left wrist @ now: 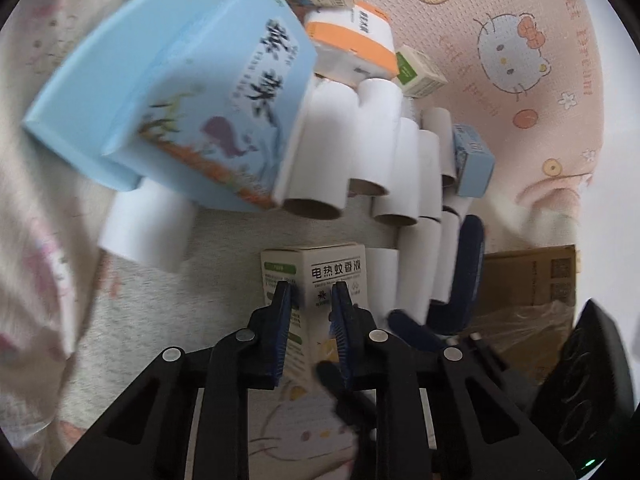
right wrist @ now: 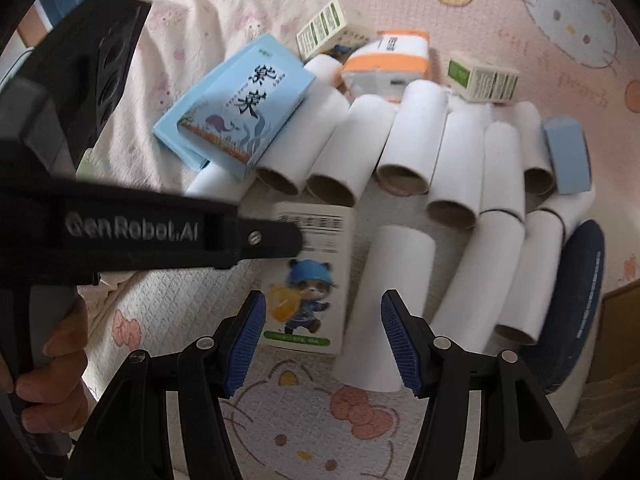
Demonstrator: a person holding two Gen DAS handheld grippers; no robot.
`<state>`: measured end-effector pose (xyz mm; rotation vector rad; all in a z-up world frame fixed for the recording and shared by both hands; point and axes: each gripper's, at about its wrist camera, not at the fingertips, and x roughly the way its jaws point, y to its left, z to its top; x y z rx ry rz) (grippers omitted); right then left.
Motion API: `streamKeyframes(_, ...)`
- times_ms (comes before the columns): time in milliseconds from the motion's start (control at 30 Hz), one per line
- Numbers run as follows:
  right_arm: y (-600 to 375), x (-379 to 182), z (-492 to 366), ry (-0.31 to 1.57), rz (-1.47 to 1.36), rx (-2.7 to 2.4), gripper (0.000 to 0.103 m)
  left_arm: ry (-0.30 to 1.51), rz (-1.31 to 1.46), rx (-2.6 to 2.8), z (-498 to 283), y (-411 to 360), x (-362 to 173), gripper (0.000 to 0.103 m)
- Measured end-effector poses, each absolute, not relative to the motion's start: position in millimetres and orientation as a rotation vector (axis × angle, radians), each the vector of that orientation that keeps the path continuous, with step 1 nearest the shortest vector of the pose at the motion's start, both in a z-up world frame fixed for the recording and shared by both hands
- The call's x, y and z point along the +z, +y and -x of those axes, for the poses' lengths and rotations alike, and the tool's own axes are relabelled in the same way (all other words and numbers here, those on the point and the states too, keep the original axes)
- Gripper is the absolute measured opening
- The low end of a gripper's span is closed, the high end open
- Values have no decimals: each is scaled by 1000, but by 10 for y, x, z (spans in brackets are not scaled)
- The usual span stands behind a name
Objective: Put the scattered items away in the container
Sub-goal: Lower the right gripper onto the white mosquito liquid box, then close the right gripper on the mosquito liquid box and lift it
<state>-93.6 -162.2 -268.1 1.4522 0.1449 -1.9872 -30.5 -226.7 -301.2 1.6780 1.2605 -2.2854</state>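
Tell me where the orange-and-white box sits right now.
In the right wrist view the orange-and-white box lies at the pile's far edge, between two green-labelled cartons, just beyond the white tubes.

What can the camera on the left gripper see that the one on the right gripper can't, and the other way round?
Only the left wrist view shows the left gripper closed on the white box from its own side, and a brown cardboard box. Only the right wrist view shows the right gripper open and empty, the box's cartoon face, and a hand on the handle. Both show the blue book-like box, the white tubes and the orange-and-white box.
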Motion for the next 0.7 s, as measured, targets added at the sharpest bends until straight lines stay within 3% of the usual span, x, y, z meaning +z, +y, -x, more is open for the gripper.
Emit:
streamKeyframes(267, -1687, -2746, 1146, -17, -1536, -1936, 57, 1252, -1699, -2293, 345, -2251, -3006, 23)
streamKeyframes(400, -1786, -2828, 1179, 2, -1605, -1929, 49, 1256, -1691, -2290, 316, -2281, -3031, 19)
streamKeyframes(700, -1672, -2825, 1215, -107, -1661, -1917, 48, 1207, -1684, -2376, 350, -2195, -2836, 16)
